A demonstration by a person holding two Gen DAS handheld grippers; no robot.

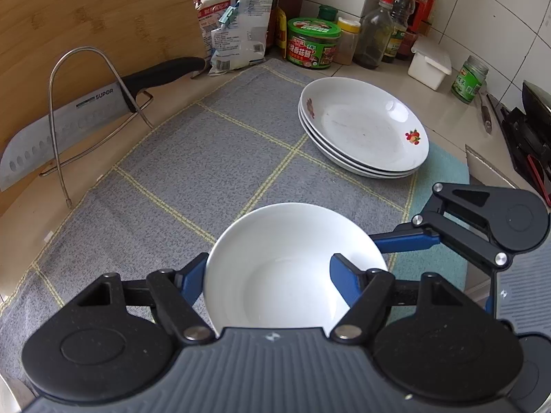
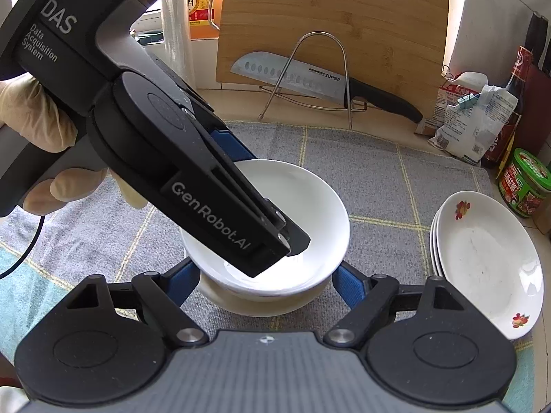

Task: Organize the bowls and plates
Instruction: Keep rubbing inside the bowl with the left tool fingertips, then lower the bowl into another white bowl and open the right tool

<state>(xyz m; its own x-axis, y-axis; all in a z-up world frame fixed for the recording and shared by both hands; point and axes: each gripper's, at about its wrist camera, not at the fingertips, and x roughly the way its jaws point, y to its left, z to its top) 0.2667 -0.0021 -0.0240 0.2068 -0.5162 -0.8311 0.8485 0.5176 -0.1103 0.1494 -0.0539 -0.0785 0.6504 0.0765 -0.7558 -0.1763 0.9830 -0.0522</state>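
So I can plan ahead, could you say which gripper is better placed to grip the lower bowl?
Right: right gripper straddles the lower bowl; left gripper reaches into the top bowl.

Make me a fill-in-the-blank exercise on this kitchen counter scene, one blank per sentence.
1. The plate stack holds ___ plates.
2. Behind the knife stands a bamboo ___ board.
3. One finger of the left claw sits ___ the white bowl.
4. The grey cloth has ___ grid lines.

Missing words: three; cutting; inside; yellow.
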